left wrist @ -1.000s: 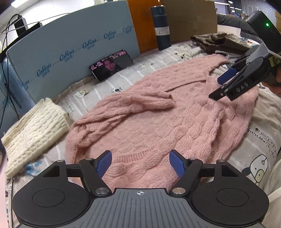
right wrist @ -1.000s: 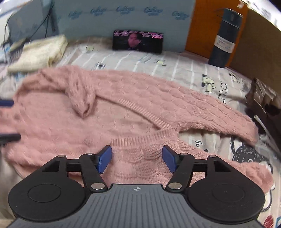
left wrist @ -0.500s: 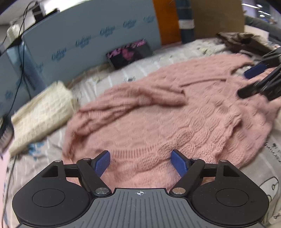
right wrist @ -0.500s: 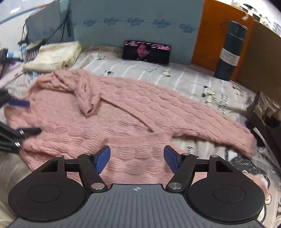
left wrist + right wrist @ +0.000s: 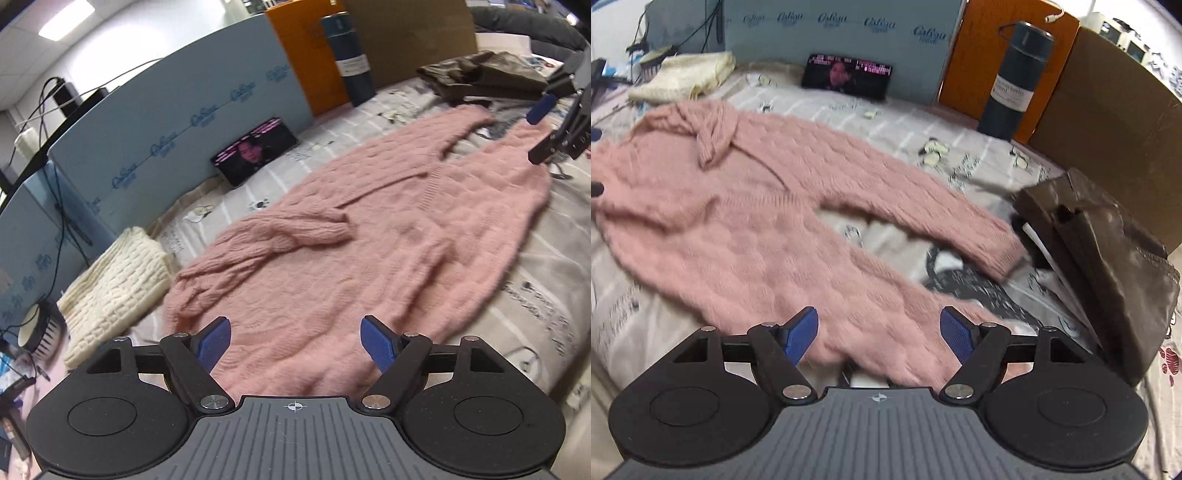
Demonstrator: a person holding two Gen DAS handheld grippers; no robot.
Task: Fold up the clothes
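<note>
A pink cable-knit sweater [image 5: 369, 236] lies spread on the patterned bed sheet [image 5: 546, 295]; it also shows in the right wrist view [image 5: 768, 221]. One sleeve is folded across the body [image 5: 295, 229], the other stretches toward the brown clothes [image 5: 923, 218]. My left gripper [image 5: 295, 341] is open and empty above the sweater's hem end. My right gripper [image 5: 879, 334] is open and empty above the near shoulder; it shows at the far right in the left wrist view [image 5: 554, 122].
A folded cream knit [image 5: 114, 280] lies at the left. A phone [image 5: 847, 75] leans on the blue board [image 5: 166, 122]. A dark flask [image 5: 1015, 77] stands by orange and brown boards. Folded brown clothes [image 5: 1108, 258] lie at the right.
Both grippers have drawn back and risen from the sweater, staying open. The sweater now lies more stretched out, with the far sleeve extended toward the brown clothes.
</note>
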